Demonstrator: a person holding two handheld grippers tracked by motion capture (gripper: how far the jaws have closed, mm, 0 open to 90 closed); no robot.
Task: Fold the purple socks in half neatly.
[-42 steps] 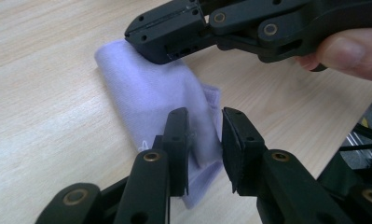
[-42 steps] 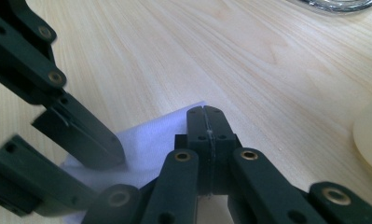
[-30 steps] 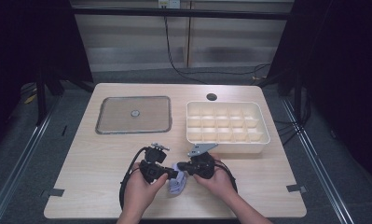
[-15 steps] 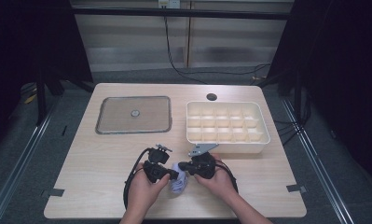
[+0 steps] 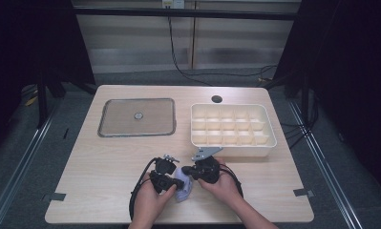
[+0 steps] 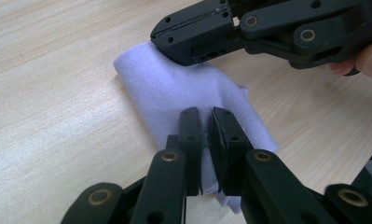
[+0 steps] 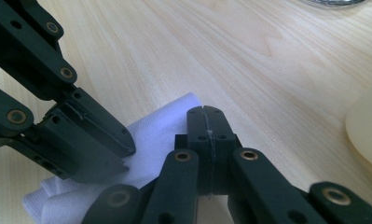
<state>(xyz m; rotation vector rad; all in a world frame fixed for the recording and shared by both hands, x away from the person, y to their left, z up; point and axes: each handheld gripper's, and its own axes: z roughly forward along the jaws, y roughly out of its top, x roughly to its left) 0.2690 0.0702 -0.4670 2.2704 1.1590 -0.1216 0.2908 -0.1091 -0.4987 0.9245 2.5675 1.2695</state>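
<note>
The left gripper has just been closing its jaws on a small folded white cloth, and from its own view only a thin slit stays between the pads, with a fold of fabric seemingly caught in it. The right gripper is fully shut, its jaws pressed together with a sliver of cloth pinched at the seam, gripping the same cloth from the opposite end. The cloth lies on the desk just in front of the partitioned white tray, near the desk's front edge, with both hands crowded over it. To the tray's left sits a flat grey lid with a small knob in its middle, well apart from the cloth. As I judge it, the work is in an early-to-middle stage: the cloth is already bunched or folded into a compact bundle and both grippers have a hold, but whether it is to be folded further, spread out or carried to the tray I can't say, and every tray compartment I can see looks empty. From above, the hands and gripper bodies hide most of the cloth; up close, its near end is cut off at the frame edge, so the number of layers is hard to make out.
</note>
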